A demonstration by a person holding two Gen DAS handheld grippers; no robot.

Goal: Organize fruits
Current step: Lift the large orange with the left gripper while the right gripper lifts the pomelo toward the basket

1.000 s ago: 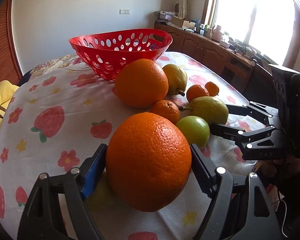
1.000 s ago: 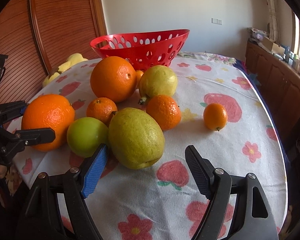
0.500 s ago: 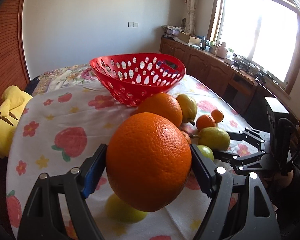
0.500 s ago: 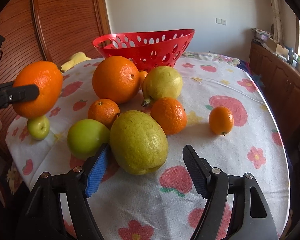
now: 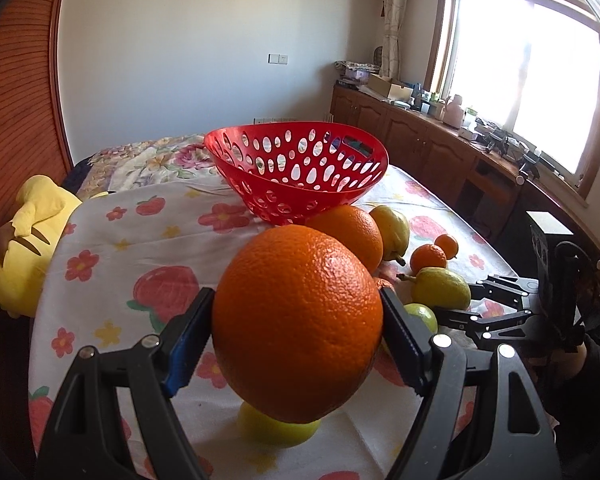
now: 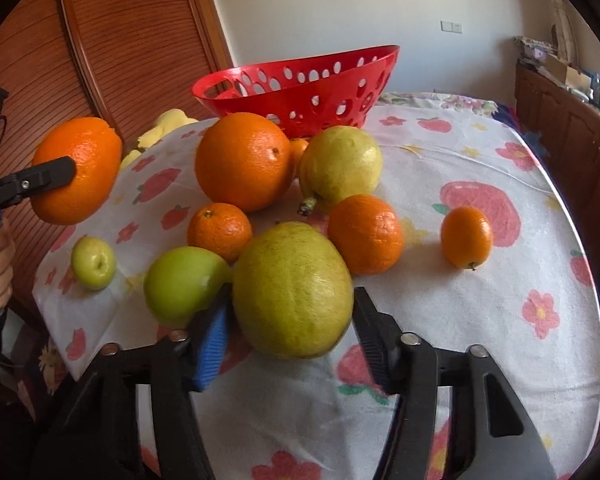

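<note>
Orange (image 5: 298, 322) clamped in left tool (image 5: 296, 336) now lifted off cloth, right tool (image 6: 292, 320) jaws just closed onto yellow-green fruit (image 6: 292, 290)

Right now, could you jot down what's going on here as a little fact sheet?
Left gripper: shut on a big orange, held above the table
Right gripper: jaws just been closing around a yellow-green lemon, pads at its sides
Red basket: no fruit seen inside
Tablecloth: other fruit loose on it
</note>
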